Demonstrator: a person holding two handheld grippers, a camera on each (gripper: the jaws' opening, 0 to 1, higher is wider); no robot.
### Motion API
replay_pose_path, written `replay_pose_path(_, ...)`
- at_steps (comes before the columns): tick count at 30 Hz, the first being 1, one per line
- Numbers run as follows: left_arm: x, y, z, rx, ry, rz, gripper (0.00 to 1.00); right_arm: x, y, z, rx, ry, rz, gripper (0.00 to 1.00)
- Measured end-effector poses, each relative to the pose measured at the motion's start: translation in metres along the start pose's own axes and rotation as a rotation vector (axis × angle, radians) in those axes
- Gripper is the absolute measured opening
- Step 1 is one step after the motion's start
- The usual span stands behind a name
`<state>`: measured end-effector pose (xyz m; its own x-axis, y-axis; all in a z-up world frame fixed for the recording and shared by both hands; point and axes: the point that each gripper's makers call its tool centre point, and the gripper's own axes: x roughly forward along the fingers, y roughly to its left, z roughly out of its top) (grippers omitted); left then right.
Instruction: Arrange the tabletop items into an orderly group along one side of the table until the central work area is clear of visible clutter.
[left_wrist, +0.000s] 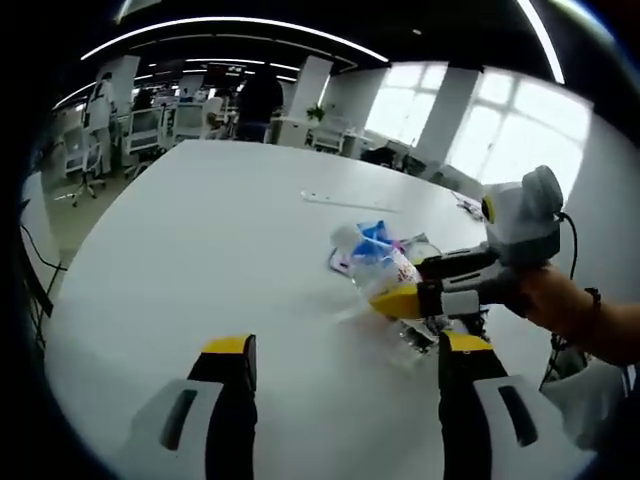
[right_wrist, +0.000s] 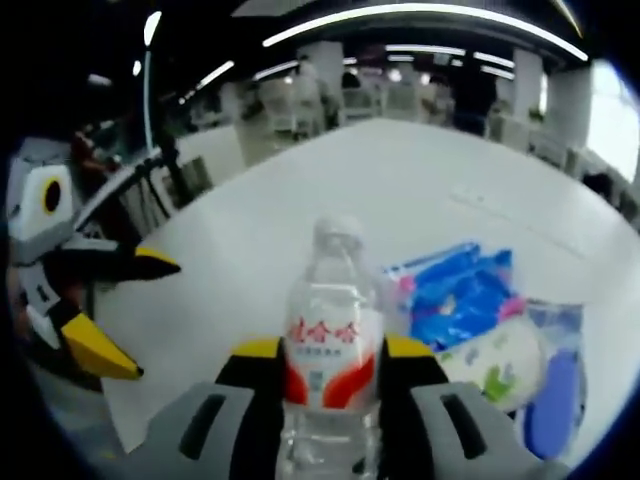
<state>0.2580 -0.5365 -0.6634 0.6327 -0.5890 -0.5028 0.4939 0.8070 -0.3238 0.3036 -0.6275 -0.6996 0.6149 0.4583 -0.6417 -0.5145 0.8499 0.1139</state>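
Water bottle (right_wrist: 328, 350), clear with white cap and red-lettered label, clamped in right gripper (right_wrist: 330, 375); left gripper (left_wrist: 345, 380) spread, holding nothing.

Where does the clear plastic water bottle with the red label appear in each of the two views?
Left gripper view: the clear plastic water bottle with the red label lies right of centre, in the right claw.
Right gripper view: the bottle stands low at centre, between this view's jaws.
Shared landmark: the blue-and-white plastic packet beside it.
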Motion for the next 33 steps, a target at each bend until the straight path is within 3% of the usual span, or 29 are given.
replay_pose_path(20, 0.016, -0.013, 0.028, -0.008, -0.042, -0.058, 0.64, -0.015, 0.023, 0.005, -0.093, -0.156, 0.116, 0.32)
replay_pose_path(29, 0.021, -0.017, 0.044, -0.024, -0.099, -0.058, 0.61, -0.02, 0.031, 0.006, -0.113, -0.199, 0.143, 0.32)
replay_pose_path(33, 0.024, -0.024, 0.05, -0.035, -0.117, -0.095, 0.56, -0.023, 0.035, 0.005, -0.128, -0.223, 0.161, 0.33)
